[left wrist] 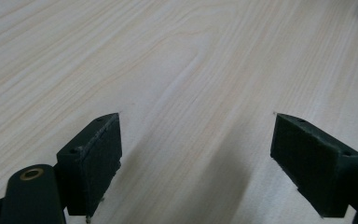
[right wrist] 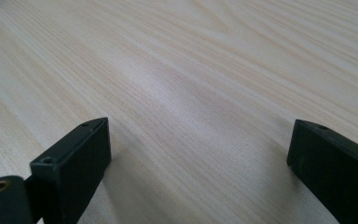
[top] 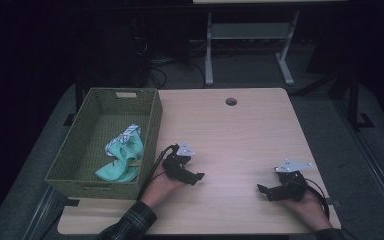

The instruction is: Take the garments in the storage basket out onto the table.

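Note:
A green woven basket point(top: 154, 116) stands at the table's left side with a crumpled teal and white cloth point(top: 122, 157) inside it. Just right of the basket my left gripper point(top: 198, 177) rests low over the wooden table point(top: 240, 135), held by a hand in a plaid sleeve. Its jaws stand wide apart with bare wood between them, as the left gripper point(left wrist: 196, 135) shows in its own view. Near the front right my right gripper point(top: 261, 190) is open too, and the right gripper point(right wrist: 200, 140) has nothing between its jaws.
A round cable hole point(top: 231, 101) sits near the table's far edge. Beyond the table stand a white desk frame point(top: 250, 35) and tangled cables point(top: 155, 65) on the dark floor. Bare wood stretches between the two grippers.

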`<state>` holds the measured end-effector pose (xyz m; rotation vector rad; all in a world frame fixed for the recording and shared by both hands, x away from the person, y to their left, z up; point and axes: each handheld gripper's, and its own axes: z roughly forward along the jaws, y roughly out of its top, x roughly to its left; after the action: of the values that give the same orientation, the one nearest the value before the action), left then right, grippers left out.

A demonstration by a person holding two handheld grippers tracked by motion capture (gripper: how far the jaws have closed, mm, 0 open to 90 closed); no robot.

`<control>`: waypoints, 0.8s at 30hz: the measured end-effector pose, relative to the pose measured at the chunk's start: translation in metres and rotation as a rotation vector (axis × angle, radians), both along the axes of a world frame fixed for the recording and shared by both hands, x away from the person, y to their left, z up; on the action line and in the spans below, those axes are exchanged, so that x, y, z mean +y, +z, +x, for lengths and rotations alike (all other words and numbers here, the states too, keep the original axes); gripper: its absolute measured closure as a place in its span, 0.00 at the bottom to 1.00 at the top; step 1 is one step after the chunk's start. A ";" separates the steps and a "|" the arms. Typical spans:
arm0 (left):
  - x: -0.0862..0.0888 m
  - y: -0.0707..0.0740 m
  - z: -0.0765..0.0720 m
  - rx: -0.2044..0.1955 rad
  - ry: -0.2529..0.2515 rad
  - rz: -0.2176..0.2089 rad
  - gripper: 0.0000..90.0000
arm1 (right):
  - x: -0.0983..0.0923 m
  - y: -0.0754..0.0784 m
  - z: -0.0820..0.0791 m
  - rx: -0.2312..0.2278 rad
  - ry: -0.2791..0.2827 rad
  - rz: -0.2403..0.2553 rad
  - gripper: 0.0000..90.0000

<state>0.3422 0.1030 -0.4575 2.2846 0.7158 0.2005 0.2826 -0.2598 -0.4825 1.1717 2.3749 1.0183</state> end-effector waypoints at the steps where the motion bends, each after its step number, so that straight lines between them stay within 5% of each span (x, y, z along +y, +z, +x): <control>1: 0.000 0.001 0.000 -0.006 -0.001 0.005 0.17 | 0.000 0.000 0.000 0.000 0.000 0.000 0.06; 24: 0.005 0.013 -0.005 -0.028 0.015 -0.010 0.17 | 0.000 0.000 0.000 0.001 0.000 -0.001 0.06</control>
<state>0.3371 0.1081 -0.4449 2.2627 0.7179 0.2354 0.2826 -0.2597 -0.4825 1.1725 2.3760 1.0168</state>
